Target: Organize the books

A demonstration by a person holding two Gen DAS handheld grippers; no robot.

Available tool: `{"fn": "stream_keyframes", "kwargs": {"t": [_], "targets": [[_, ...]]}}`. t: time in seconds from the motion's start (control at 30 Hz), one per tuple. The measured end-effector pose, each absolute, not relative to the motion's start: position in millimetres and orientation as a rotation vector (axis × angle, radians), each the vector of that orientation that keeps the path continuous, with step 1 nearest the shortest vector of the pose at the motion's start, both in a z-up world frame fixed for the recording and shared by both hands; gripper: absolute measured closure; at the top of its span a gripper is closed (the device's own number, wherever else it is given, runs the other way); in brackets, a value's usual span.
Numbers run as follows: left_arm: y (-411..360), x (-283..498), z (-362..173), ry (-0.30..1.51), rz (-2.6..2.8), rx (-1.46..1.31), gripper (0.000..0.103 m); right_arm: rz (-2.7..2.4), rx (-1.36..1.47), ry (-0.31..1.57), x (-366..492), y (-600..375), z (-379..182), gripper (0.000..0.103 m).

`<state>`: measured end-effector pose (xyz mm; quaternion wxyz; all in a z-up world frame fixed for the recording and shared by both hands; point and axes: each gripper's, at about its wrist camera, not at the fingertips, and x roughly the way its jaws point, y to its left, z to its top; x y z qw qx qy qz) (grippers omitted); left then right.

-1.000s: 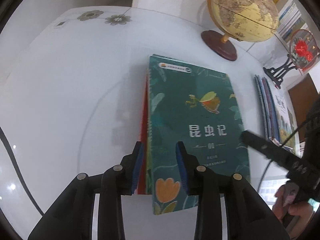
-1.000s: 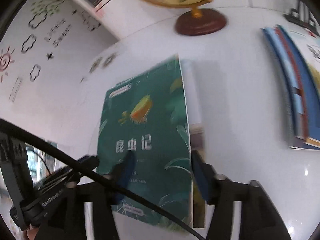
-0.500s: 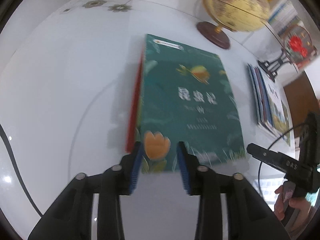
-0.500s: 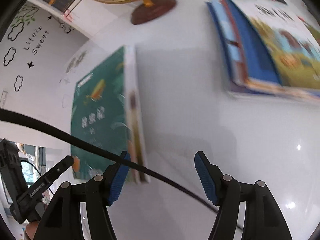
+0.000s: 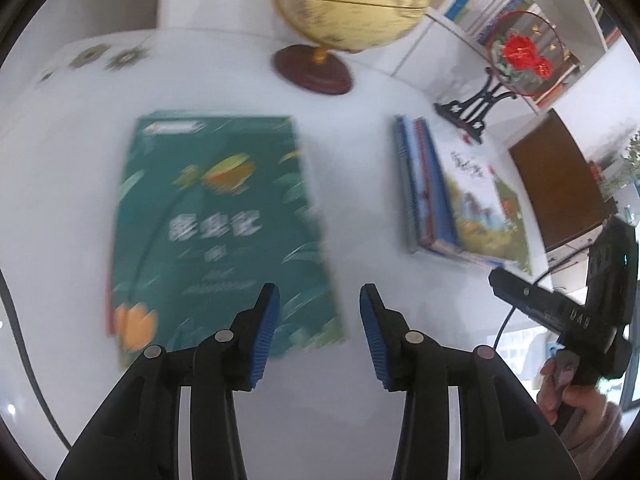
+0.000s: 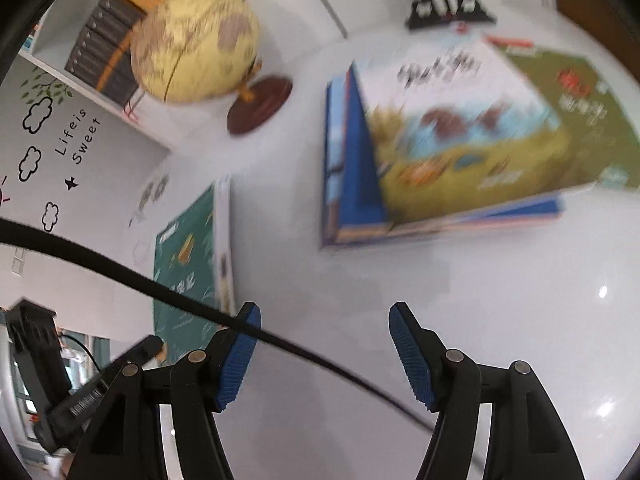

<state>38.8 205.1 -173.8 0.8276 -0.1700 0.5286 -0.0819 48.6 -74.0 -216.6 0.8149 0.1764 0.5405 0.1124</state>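
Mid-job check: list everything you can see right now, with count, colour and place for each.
green book: one, dark green cover, topmost of a small pile lying flat on the table, left of the other pile
picture-book stack: one pile, blue spines, lying flat; exact number too blurred to tell
globe: one, yellow on a dark red-brown base, at the table's far side
fan ornament: one, red flowers, black stand, behind the picture books
table: one, white
bookshelf: white, filled with books, behind the globe
cable: one, black, crossing the right wrist view
left gripper: black, blue pads, jaws opening, nothing between them
right gripper: black, blue pads, open, empty
hand: one, gripping the right gripper's handle
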Motion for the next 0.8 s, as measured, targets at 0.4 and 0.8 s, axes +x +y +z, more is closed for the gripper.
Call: {"fn": "stream_keyframes", "kwargs": {"t": [0.4, 0.8], "targets": [[75, 130, -173, 1.122, -0.317, -0.355, 0.064, 0.233, 0.354, 1.024, 89, -182, -201, 0.038], [17, 181, -215, 1.182, -0.294, -0.362, 0.062, 0.277, 0.369, 1.075, 170, -238, -234, 0.038]]}}
